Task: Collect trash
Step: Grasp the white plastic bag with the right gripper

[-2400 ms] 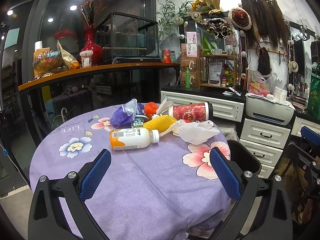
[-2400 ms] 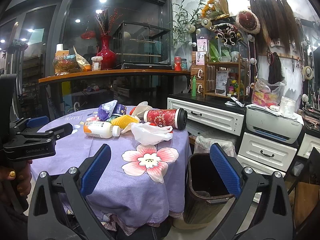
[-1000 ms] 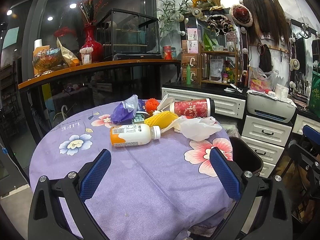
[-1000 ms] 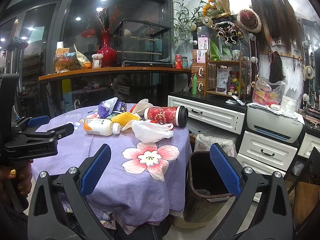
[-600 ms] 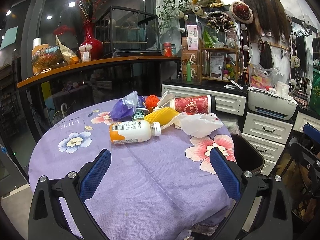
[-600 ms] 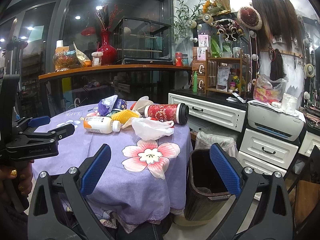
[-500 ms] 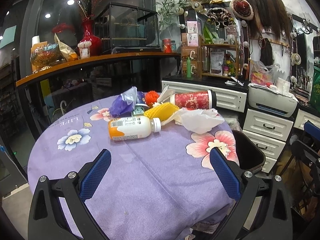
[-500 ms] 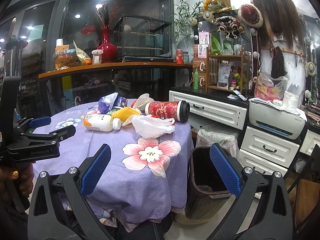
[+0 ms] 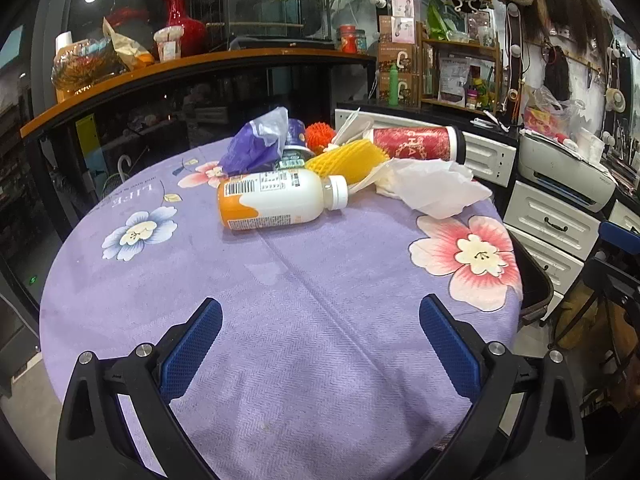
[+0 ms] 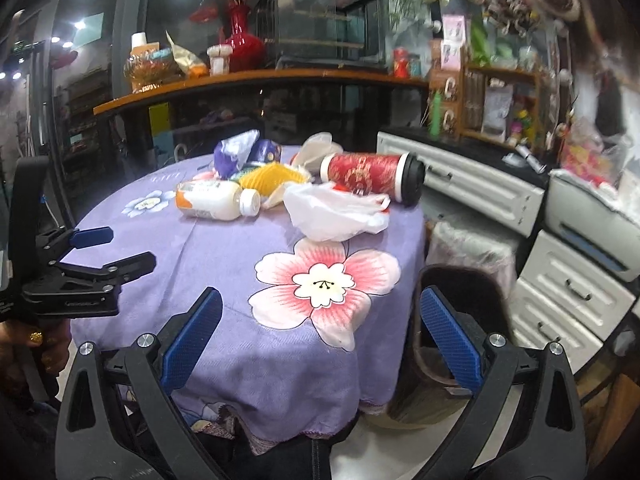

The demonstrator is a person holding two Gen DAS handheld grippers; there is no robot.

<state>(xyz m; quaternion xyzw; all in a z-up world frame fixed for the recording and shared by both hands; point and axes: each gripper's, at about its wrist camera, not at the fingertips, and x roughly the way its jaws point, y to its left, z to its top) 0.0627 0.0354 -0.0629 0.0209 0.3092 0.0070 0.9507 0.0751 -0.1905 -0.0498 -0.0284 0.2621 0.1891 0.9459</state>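
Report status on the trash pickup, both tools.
Left tool open, empty, over table. Right tool open, empty, near bin. Bottle and the other trash untouched. Nothing in the way.

One white bottle point(image 9: 276, 199), one red tumbler point(image 9: 416, 143), one yellow foam net point(image 9: 347, 159), one white bag point(image 9: 436, 187), one purple wrapper point(image 9: 256, 147) and one orange ball point(image 9: 320, 134) are counted near the table's point(image 9: 280, 320) far edge; one bin point(image 10: 460, 304) is counted beside it.

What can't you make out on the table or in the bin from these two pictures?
- Bin contents: right wrist view, inside dark and blurred, right tongs cover its rim.
- Purple tub: left wrist view, mostly behind the purple wrapper.
- Bottle label text: too small.
- Table near edge: hidden by left tongs.
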